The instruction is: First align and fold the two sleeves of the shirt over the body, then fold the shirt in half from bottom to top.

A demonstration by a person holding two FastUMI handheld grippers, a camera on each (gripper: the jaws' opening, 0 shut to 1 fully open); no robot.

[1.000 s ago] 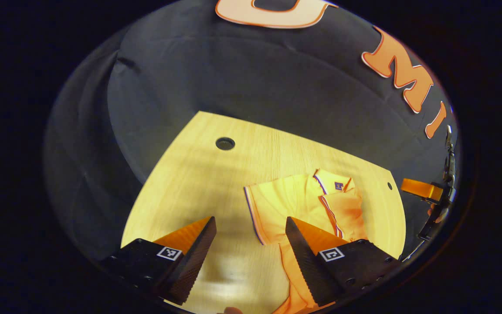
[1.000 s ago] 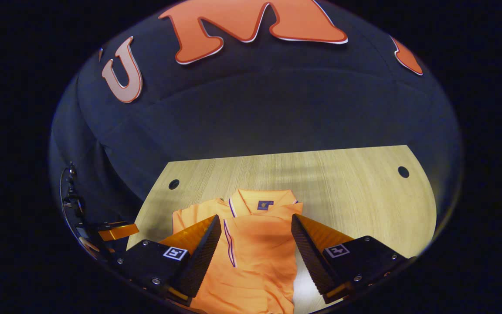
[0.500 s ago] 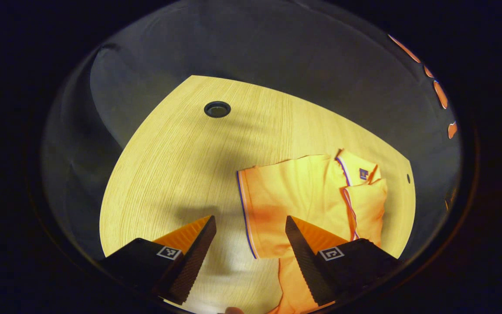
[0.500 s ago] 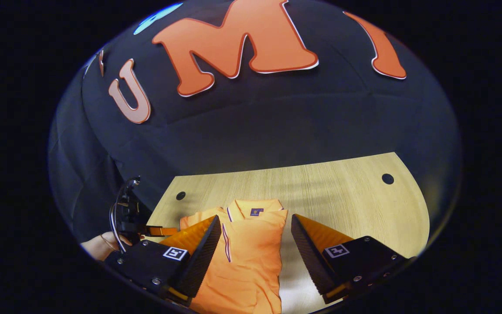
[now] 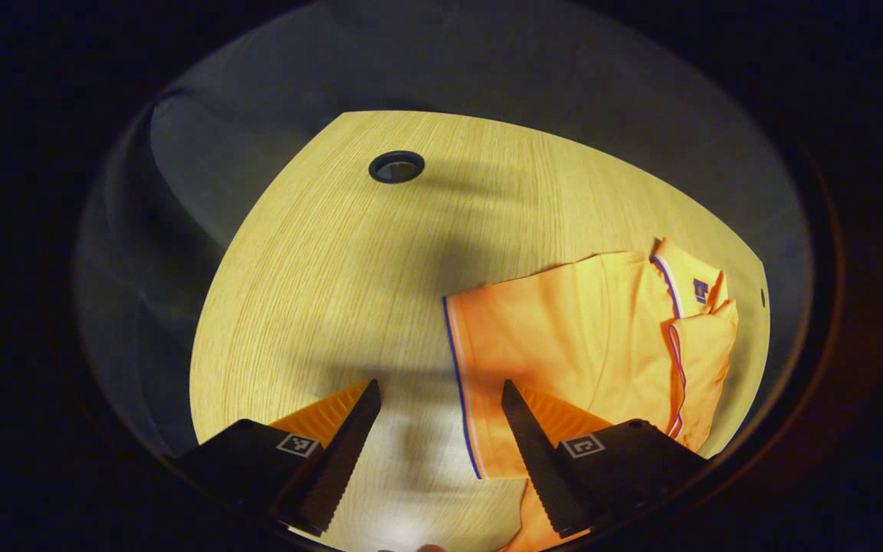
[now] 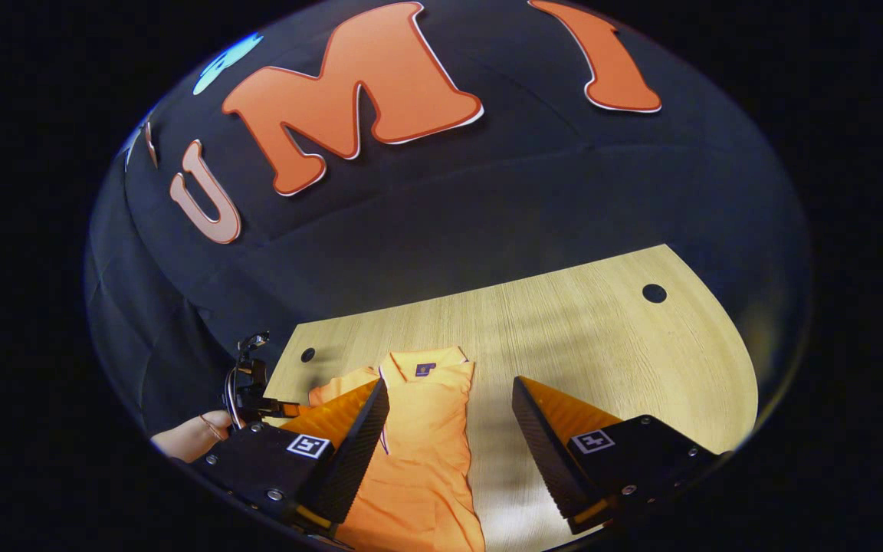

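Observation:
An orange polo shirt (image 5: 587, 345) lies flat on the wooden table (image 5: 349, 268), collar toward the far edge. In the left gripper view its left sleeve (image 5: 480, 383) is spread out sideways, its blue-striped cuff lying just inside my left gripper (image 5: 440, 399), which stands open above the table. The right sleeve (image 5: 698, 360) is folded over the body. In the right gripper view the shirt (image 6: 418, 445) runs between the fingers of my right gripper (image 6: 451, 399), which is open and holds nothing. The left gripper (image 6: 261, 399) and a hand (image 6: 192, 437) show at the left there.
The table has round cable holes near its far corners (image 5: 396, 165) (image 6: 654, 292) (image 6: 307, 354). Bare wood (image 6: 602, 337) stretches to the right of the shirt. Black cloth walls close in behind the table.
The left gripper has dropped and moved toward the spread left sleeve, whose cuff now lies between its fingers. The right gripper has drawn back and turned right, so the shirt sits farther left.

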